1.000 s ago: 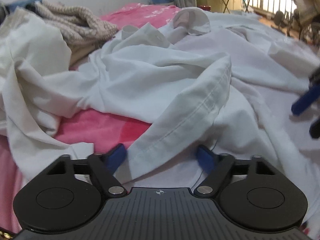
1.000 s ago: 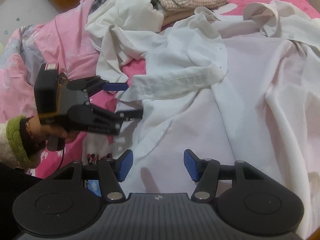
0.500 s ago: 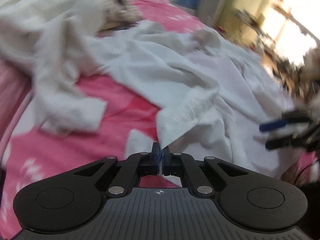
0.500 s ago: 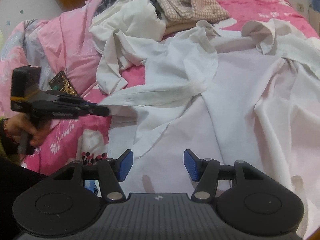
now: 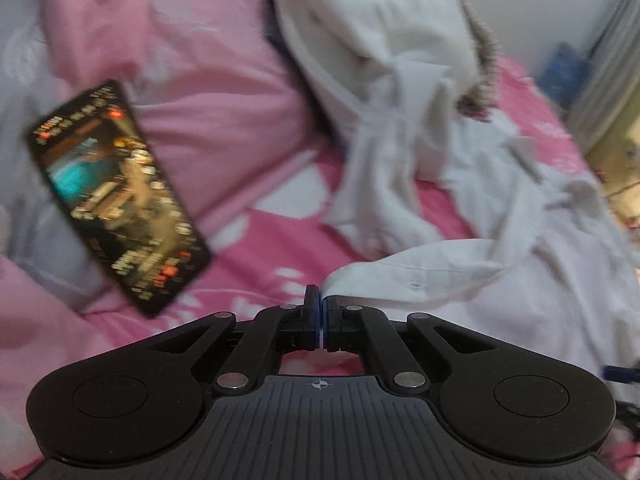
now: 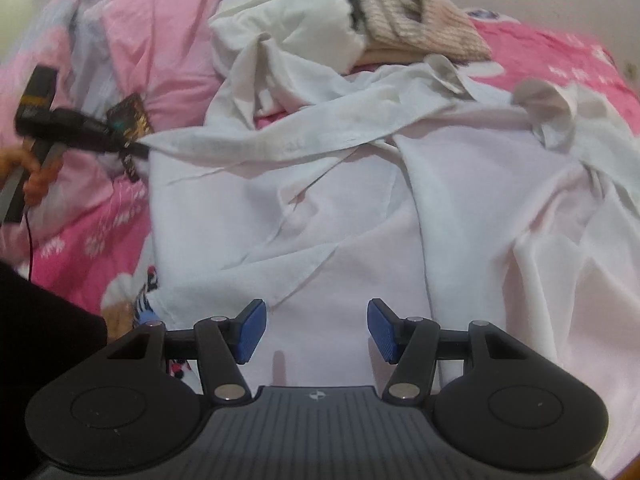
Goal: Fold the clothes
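Item: white shirt (image 6: 360, 208), spread across the pink bed (image 6: 168, 40). Step in hand: drawing one sleeve out flat. My left gripper (image 5: 321, 312) is clamped on the cuff; my right gripper (image 6: 316, 330) hovers apart over the hem, touching nothing. Next, probably: lay the sleeve inward.

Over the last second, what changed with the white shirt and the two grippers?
The left gripper closed on the cuff of the white shirt's sleeve and drew it out toward the phone on the pink bedding, so the sleeve is now stretched taut. The right gripper stayed open over the shirt body, holding nothing.
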